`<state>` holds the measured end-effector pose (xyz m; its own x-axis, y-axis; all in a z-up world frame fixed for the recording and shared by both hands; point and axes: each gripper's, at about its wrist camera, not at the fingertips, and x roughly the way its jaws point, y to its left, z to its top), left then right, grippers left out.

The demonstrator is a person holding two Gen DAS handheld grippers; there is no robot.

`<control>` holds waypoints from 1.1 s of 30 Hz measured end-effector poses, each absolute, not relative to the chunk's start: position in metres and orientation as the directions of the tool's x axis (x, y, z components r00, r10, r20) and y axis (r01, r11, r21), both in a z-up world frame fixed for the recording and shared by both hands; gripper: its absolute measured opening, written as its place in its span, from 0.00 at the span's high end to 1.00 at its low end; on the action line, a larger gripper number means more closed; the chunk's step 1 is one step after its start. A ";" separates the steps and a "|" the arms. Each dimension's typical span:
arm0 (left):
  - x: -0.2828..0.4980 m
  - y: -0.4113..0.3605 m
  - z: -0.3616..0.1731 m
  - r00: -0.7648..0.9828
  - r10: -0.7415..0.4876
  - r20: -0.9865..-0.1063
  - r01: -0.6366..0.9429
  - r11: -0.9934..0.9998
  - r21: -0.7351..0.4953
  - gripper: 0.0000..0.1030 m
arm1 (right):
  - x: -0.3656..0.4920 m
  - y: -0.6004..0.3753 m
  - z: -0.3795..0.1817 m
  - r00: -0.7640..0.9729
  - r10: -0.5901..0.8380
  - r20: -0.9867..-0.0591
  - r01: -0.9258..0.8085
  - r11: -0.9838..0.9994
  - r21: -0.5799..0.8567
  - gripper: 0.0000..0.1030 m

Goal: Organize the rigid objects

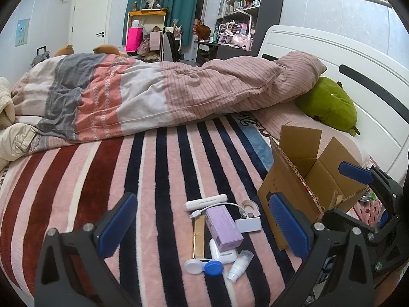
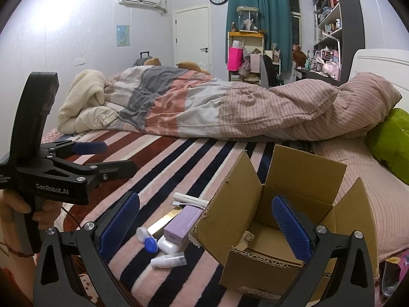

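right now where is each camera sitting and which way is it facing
Left wrist: on the left tool, low over the striped blanket, facing the small items; the right tool shows at right.
Right wrist: on the right tool, above the open cardboard box; the left tool and hand show at left.
Shared: purple box, box, bed.

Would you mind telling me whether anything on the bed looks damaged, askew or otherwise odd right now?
The cardboard box looks worn: its near flap's top corner is torn and ragged. The small white bottle lies on its side, and the purple box rests tilted across the other items in the loose pile.
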<state>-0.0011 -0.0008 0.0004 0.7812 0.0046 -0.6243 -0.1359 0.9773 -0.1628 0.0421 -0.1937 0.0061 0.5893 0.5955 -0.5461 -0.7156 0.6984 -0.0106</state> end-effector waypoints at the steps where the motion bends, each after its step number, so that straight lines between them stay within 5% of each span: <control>1: -0.002 0.000 0.000 0.781 0.006 -0.625 -0.137 0.977 -0.162 0.00 | 0.042 -0.194 0.006 0.589 0.597 -0.544 -0.717 0.697 -0.011 0.00; 4: -0.002 0.002 0.000 0.780 0.004 -0.626 -0.137 0.977 -0.165 0.00 | 0.036 -0.192 0.007 0.593 0.606 -0.530 -0.723 0.691 -0.020 0.01; 15: -0.020 0.034 -0.010 0.792 0.035 -0.610 -0.168 0.972 -0.162 0.00 | -0.004 -0.154 0.001 0.456 0.696 -0.554 -0.852 0.521 -0.047 0.43; 20: -0.021 0.060 -0.046 0.727 0.038 -0.686 -0.205 0.965 -0.163 0.01 | -0.017 -0.130 -0.055 0.297 0.680 -0.670 -0.894 0.444 0.054 0.43; 26: -0.030 0.068 -0.062 0.681 0.060 -0.730 -0.221 0.967 -0.127 0.01 | 0.004 -0.126 -0.122 0.376 0.530 -0.760 -0.827 0.562 -0.017 0.43; 29: -0.037 0.066 -0.060 0.669 0.068 -0.741 -0.209 0.973 -0.100 0.01 | 0.015 -0.127 -0.137 0.413 0.489 -0.769 -0.809 0.585 -0.062 0.26; 33: -0.036 0.061 -0.067 0.675 0.056 -0.736 -0.192 0.976 -0.102 0.01 | 0.018 -0.125 -0.144 0.406 0.487 -0.773 -0.826 0.557 -0.083 0.26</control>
<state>-0.0362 0.0613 -0.0674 0.6745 0.0564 -0.7361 -0.1925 0.9760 -0.1016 0.0185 -0.1248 -0.1441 0.4063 0.4873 -0.7730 -0.8261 0.5574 -0.0828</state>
